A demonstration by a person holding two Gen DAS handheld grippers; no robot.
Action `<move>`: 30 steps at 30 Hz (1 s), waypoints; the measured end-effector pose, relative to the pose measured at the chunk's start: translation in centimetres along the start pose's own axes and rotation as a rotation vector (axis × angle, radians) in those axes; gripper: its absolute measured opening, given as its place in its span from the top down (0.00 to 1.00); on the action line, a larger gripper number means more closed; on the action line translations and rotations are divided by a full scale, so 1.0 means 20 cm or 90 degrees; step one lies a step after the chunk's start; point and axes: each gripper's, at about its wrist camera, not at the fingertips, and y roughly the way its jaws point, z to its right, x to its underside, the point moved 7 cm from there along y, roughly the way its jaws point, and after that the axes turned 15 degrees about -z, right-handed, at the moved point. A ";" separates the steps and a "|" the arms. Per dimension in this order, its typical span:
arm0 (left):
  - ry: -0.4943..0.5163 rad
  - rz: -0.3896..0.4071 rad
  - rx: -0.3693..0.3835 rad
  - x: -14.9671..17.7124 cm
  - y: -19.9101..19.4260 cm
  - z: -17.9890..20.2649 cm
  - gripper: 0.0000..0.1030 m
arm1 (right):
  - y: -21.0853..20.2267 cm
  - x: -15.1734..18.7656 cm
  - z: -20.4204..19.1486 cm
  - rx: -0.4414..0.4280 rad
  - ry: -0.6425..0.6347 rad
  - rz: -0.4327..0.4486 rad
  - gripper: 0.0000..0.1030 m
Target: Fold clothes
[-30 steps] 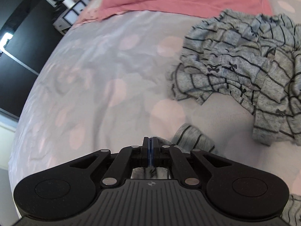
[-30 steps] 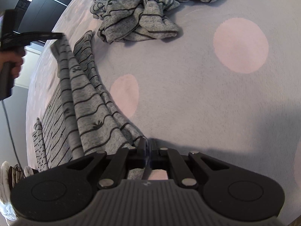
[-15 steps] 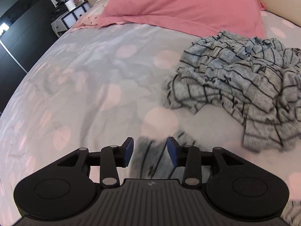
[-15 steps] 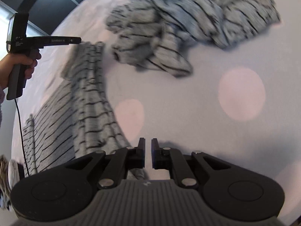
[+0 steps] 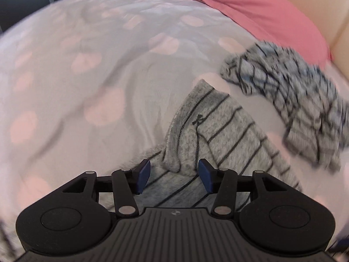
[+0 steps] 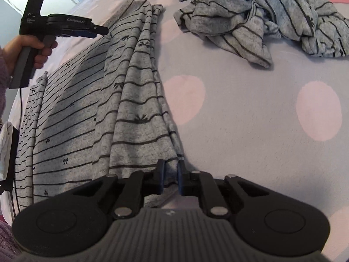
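A grey garment with thin black stripes (image 6: 130, 109) lies stretched out along the bed, bunched in long folds on its right side. My right gripper (image 6: 171, 174) is open a little at its near end, a fold of the cloth lying loose between the fingers. My left gripper (image 5: 174, 174) is open wide just above the garment's far end (image 5: 218, 131), nothing pinched in it. In the right wrist view a hand (image 6: 32, 50) holds the left gripper (image 6: 101, 30) over that far end.
A crumpled pile of matching striped clothes (image 6: 261, 11) lies beyond the garment, to the right in the left wrist view as clothes pile (image 5: 294, 91). The bed has a grey sheet with pink dots (image 5: 87, 76), a pink pillow (image 5: 261, 15) and a cream headboard (image 5: 316, 4).
Both grippers were shut on the garment's ends a second ago and have opened. The cloth has dropped and now lies on the bed. The left gripper opened wider and swung right.
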 end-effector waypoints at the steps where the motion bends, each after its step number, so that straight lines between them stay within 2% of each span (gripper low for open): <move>1: -0.010 -0.002 0.003 -0.01 0.01 0.00 0.82 | 0.00 0.00 0.00 0.004 0.002 -0.001 0.90; 2: -0.017 -0.006 0.001 -0.02 0.02 0.00 0.98 | 0.00 -0.01 0.00 0.004 0.003 -0.001 0.90; 6: 0.016 0.017 -0.041 -0.08 -0.06 0.00 0.98 | -0.03 0.00 0.00 0.001 0.007 -0.001 0.91; 9: 0.055 0.019 -0.110 -0.15 -0.13 -0.04 0.98 | -0.04 0.00 0.01 0.003 0.019 0.000 0.92; 12: 0.060 0.021 -0.165 -0.20 -0.15 -0.10 0.98 | -0.04 0.00 0.04 0.006 0.034 -0.005 0.93; 17: 0.068 0.003 -0.199 -0.23 -0.07 -0.10 0.98 | -0.05 0.01 0.04 0.017 0.033 -0.009 0.93; 20: 0.075 -0.012 -0.218 -0.23 0.00 -0.09 0.92 | -0.04 0.01 0.04 0.022 0.025 -0.015 0.93; 21: 0.073 -0.007 -0.217 -0.24 -0.01 -0.09 0.86 | -0.04 0.02 0.03 0.024 0.022 -0.018 0.93; 24: 0.066 0.022 -0.200 -0.27 -0.08 -0.04 0.84 | -0.03 0.02 0.03 0.023 0.024 -0.018 0.92; 27: 0.069 0.040 -0.157 -0.31 -0.15 0.07 0.84 | -0.03 0.01 0.02 0.023 0.024 -0.020 0.92; 30: 0.062 0.027 -0.094 -0.36 -0.13 0.21 0.84 | -0.02 0.01 0.02 0.021 0.025 -0.020 0.92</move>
